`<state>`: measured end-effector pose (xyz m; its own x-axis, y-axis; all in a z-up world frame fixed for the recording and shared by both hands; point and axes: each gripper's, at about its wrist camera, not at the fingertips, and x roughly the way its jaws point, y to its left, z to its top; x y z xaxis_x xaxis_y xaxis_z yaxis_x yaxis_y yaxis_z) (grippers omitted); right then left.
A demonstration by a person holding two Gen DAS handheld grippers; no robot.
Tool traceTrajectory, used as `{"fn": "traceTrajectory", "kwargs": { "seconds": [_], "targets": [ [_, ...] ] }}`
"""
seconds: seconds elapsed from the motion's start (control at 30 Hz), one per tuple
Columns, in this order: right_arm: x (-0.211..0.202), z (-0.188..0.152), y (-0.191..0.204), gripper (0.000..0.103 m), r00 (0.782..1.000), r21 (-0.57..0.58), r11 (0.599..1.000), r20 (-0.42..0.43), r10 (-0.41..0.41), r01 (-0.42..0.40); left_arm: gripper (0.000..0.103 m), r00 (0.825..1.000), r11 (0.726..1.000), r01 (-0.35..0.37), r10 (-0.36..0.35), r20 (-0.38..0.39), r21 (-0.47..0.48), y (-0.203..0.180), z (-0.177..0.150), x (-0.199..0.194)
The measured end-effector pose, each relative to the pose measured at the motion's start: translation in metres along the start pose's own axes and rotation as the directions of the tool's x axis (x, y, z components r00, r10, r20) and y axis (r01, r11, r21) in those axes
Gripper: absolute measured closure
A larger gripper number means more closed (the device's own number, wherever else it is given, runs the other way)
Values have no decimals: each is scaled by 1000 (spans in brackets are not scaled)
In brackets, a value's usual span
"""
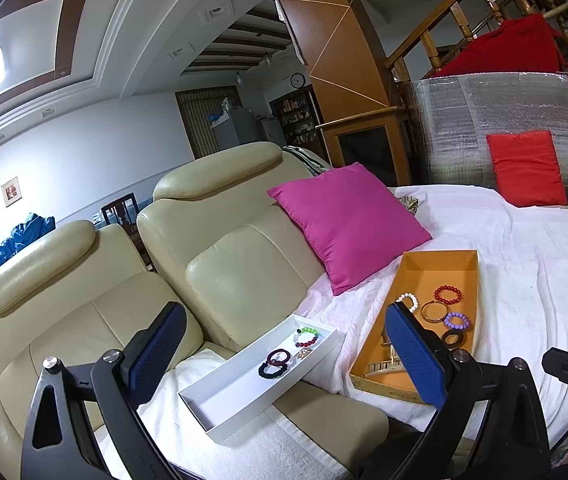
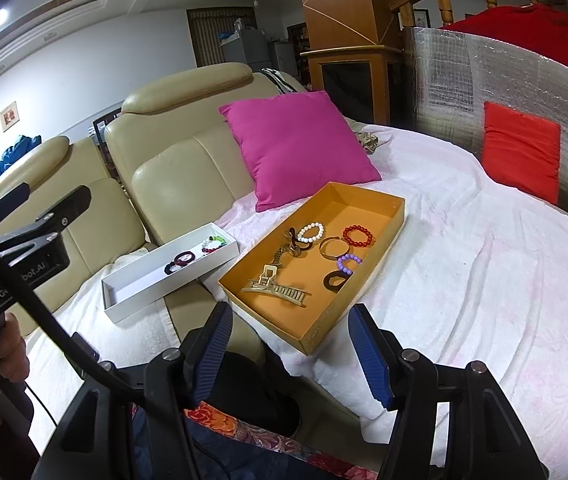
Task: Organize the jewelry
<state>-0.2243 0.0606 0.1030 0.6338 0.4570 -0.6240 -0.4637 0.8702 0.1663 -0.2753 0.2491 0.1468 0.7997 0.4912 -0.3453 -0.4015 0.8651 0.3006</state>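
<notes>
- Orange tray [image 2: 388, 216]: on the white towel [image 2: 464, 264] over the sofa, long axis running from near my right gripper away towards the pink cushion [image 2: 298, 148]; just right of the white tray.
- Contents, orange tray: gold hair claw [image 2: 276, 286] at the near end, lying crosswise; dark ring [image 2: 336, 280]; purple bead bracelet [image 2: 349, 262]; gold bangle [image 2: 334, 247]; red bead bracelet [image 2: 358, 235]; white bead bracelet [image 2: 310, 232]; a watch [image 2: 288, 249] with its band stretched along the tray. The far end is bare.
- White tray [image 2: 124, 300]: narrow, on the towel across the seat, long axis roughly parallel to the orange tray, slanting away to the right.
- Contents, white tray: all gathered at the far half. Two dark hair ties [image 1: 274, 364], touching; a multicoloured bead bracelet [image 1: 307, 337]; a small gold piece [image 1: 304, 355], too small to tell.
- My left gripper [image 1: 284, 360]: jaws wide apart, holding nothing, raised over the near end of the white tray.
- My right gripper [image 2: 290, 356]: jaws apart, holding nothing, just short of the orange tray's near corner.
</notes>
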Motion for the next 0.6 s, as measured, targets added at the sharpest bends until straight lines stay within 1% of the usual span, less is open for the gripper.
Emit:
{"fn": "traceTrajectory", "kwargs": {
  "seconds": [0.6],
  "targets": [
    [-1,1,6,39,1000,-2,1000,5,0,0,3,1000,1000,8,-8,-4,2,2,-3,-1]
  ]
}}
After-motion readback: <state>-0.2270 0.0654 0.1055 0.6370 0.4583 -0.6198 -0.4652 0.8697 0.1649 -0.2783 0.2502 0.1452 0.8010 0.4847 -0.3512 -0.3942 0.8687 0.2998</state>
